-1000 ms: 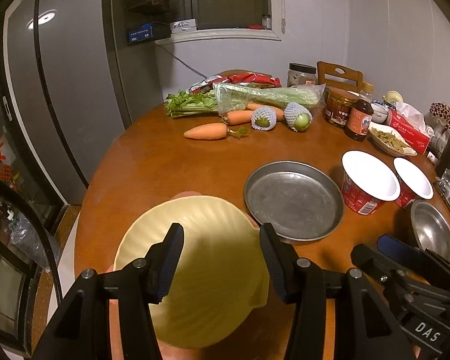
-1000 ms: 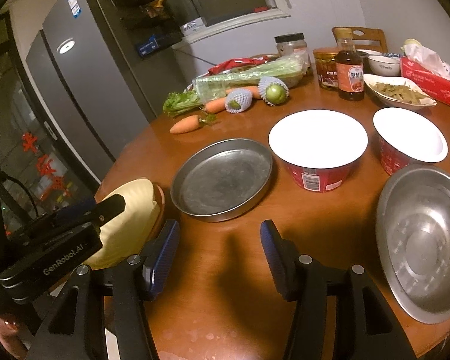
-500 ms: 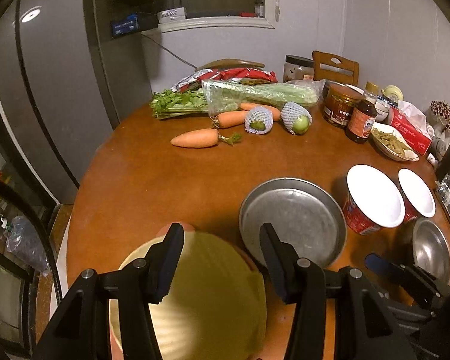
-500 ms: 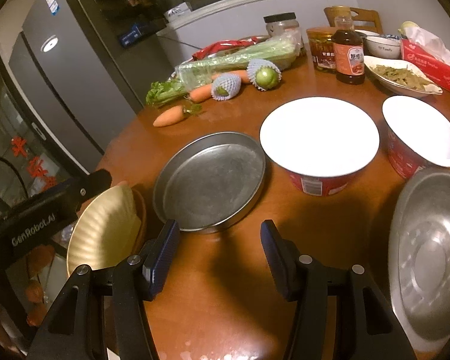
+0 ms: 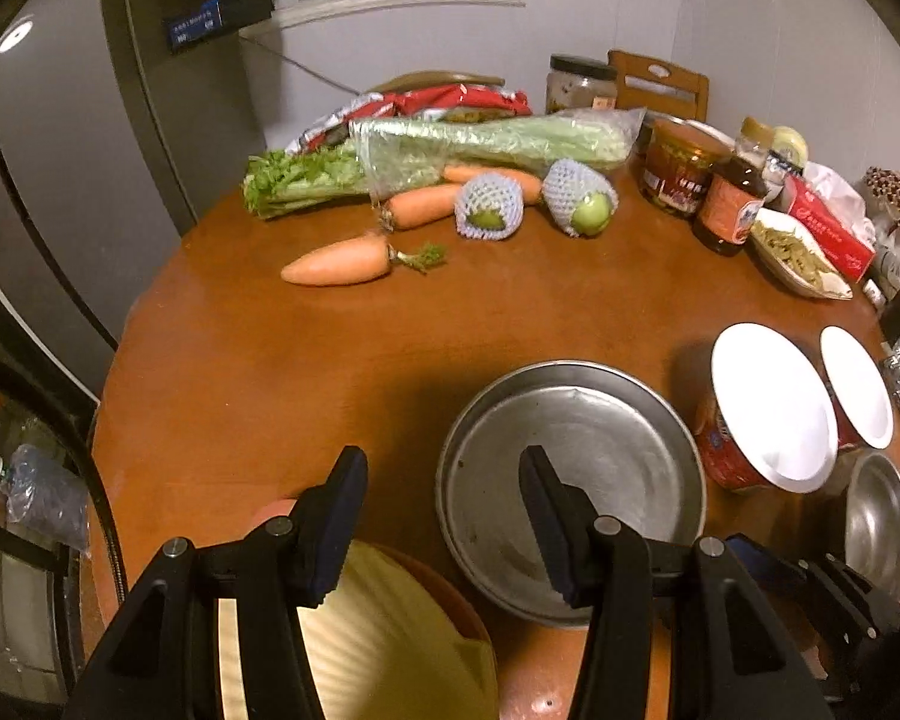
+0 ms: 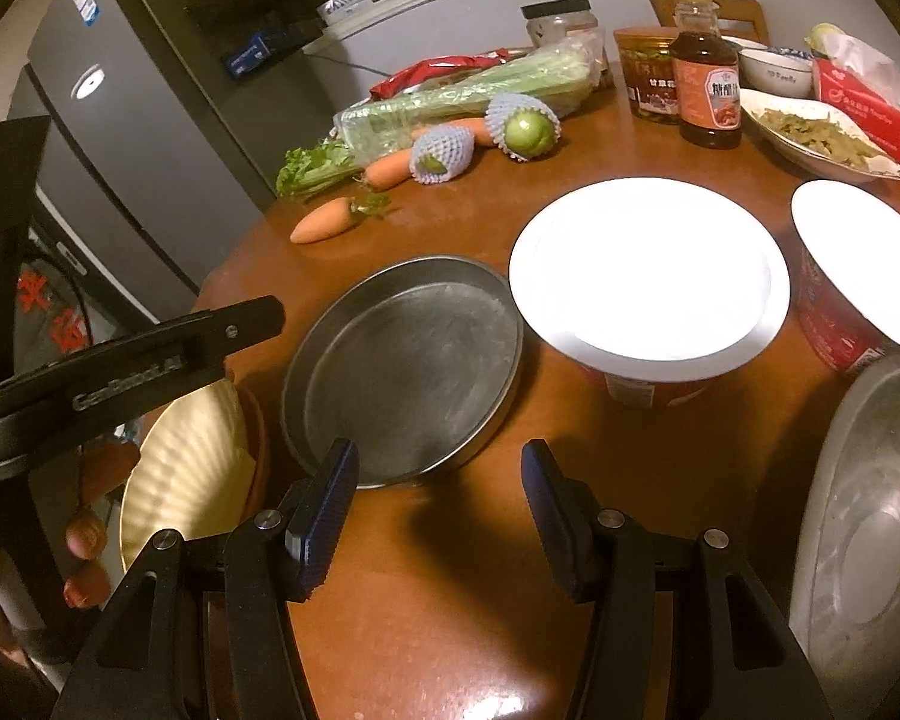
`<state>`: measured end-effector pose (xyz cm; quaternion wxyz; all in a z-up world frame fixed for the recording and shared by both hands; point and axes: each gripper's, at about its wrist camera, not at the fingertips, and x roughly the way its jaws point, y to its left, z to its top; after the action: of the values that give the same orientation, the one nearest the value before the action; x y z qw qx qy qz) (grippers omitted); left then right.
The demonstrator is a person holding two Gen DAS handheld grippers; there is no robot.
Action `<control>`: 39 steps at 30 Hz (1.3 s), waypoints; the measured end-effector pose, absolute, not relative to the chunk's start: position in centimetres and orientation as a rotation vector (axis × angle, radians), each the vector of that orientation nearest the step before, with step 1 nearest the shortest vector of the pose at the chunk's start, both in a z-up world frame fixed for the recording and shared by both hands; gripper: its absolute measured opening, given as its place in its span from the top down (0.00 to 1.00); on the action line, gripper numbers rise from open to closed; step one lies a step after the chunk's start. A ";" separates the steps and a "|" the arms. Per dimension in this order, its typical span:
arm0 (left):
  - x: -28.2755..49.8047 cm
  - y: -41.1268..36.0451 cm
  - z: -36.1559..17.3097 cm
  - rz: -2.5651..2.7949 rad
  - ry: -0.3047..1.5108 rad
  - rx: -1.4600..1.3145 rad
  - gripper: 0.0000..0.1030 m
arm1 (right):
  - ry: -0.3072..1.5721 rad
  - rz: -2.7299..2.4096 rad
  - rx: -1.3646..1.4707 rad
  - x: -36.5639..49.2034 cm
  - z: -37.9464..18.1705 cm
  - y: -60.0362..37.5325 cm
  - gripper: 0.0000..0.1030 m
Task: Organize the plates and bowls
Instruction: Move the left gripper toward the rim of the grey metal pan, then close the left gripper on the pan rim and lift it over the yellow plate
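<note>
Plates & bowls: yellow shell plate (image 6: 189,468) on orange dish, surface's near-left edge; metal pan (image 6: 405,369), red bowls (image 6: 648,294), steel bowl (image 6: 870,534) unstacked. Left tongs (image 5: 444,516), right tongs (image 6: 441,519) spread, empty. Mostly undone.

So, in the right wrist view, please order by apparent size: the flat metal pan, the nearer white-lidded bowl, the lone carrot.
1-2. White-lidded bowl and flat metal pan: they look alike in size, so no ranking.
3. Lone carrot, clearly smallest, though it lies farther away.
</note>
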<state>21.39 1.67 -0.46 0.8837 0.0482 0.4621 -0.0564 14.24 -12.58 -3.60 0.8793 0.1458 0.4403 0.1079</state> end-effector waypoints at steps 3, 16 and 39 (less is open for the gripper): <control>22.0 1.5 -1.2 -0.120 0.980 0.101 0.49 | 0.921 0.228 0.321 14.5 -3.8 -12.7 0.43; 23.5 1.1 -3.6 -0.125 1.037 0.118 0.49 | 0.947 0.221 0.326 15.8 -4.8 -12.0 0.43; 22.9 1.2 -3.5 -0.133 1.002 0.138 0.78 | 0.872 0.209 0.216 16.2 -3.9 -10.7 0.46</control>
<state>22.91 1.23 -3.54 0.8727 0.0660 0.4796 -0.0635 16.19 -10.69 -3.92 0.8955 0.1042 0.4207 0.1009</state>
